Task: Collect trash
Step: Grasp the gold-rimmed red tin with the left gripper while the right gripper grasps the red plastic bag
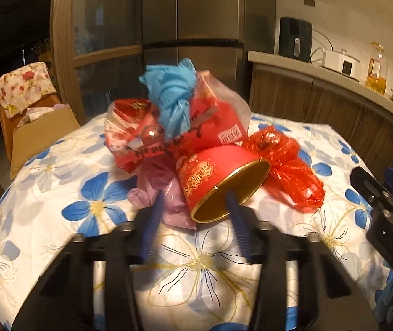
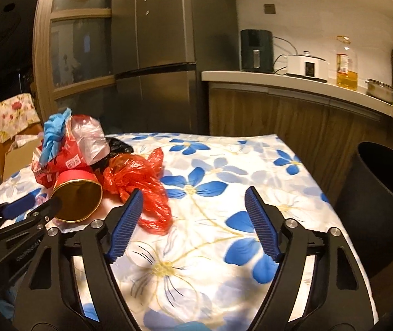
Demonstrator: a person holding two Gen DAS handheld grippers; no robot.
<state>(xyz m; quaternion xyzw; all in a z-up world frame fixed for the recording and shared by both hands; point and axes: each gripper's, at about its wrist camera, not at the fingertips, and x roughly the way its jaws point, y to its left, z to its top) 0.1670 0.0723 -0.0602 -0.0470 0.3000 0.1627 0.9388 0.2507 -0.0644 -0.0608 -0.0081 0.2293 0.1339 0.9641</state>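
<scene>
The trash (image 1: 179, 127) sits in one heap on the surface (image 2: 210, 193), so it is easy to reach. The left gripper (image 1: 195, 202) has its jaws partly apart around the red cup's (image 1: 218, 182) rim, not pinching yet. The right gripper (image 2: 193, 193) has its jaws wide apart beside the red bag (image 2: 138, 182). The bin (image 2: 384, 193) waits on the right.

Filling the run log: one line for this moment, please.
left gripper: open, straddling cup rim | right gripper: open, beside red bag | bin: beyond table edge
</scene>
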